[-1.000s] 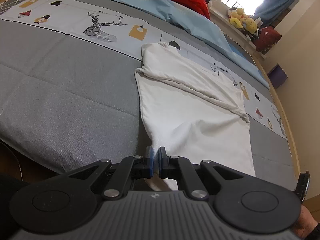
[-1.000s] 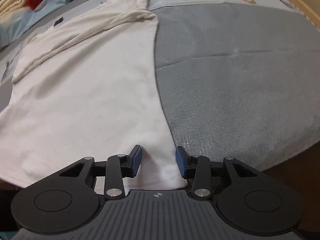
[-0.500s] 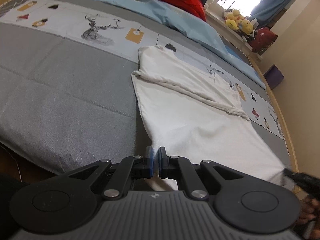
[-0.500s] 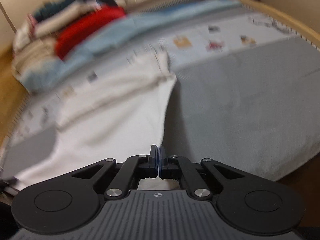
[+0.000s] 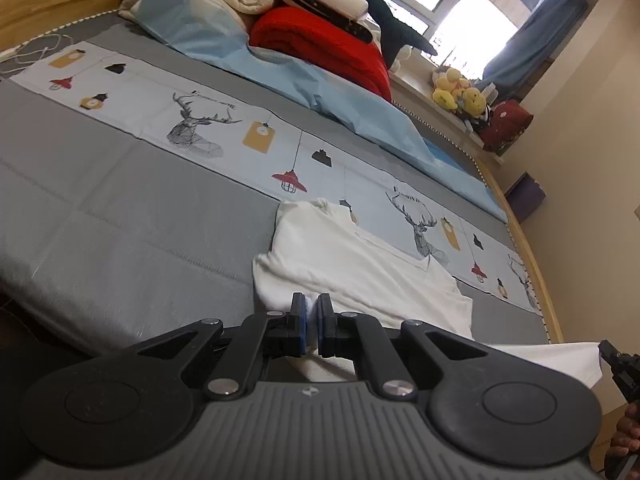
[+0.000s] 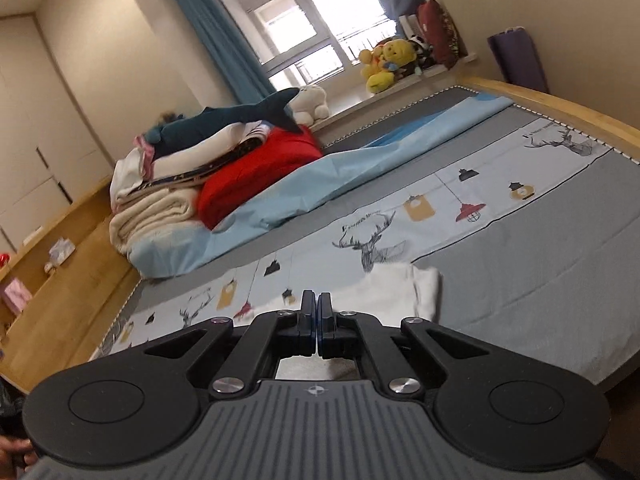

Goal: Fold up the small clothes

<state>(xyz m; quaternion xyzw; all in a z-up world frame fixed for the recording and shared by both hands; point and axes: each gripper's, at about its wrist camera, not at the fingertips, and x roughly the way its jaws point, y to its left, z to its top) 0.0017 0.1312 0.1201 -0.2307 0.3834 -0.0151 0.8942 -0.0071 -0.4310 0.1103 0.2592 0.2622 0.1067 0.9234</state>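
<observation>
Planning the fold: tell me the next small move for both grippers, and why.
Probably carry both pinched hem corners forward and lower them toward the collar end. The left gripper and right gripper are each shut on the white T-shirt, its near hem is lifted off the grey bedspread, and the collar end lies flat ahead.

the left tool (image 5: 311,322) has its two blue-padded fingers (image 5: 301,320) pinched nearly together on a fold of the white garment (image 5: 360,268), which passes between them and under the tool body. the right tool (image 6: 316,326) has its fingers pressed shut, white cloth showing just behind them. in the left wrist view the right tool's tip (image 5: 618,364) sits at the far right, clamped on a raised corner of the garment.
</observation>
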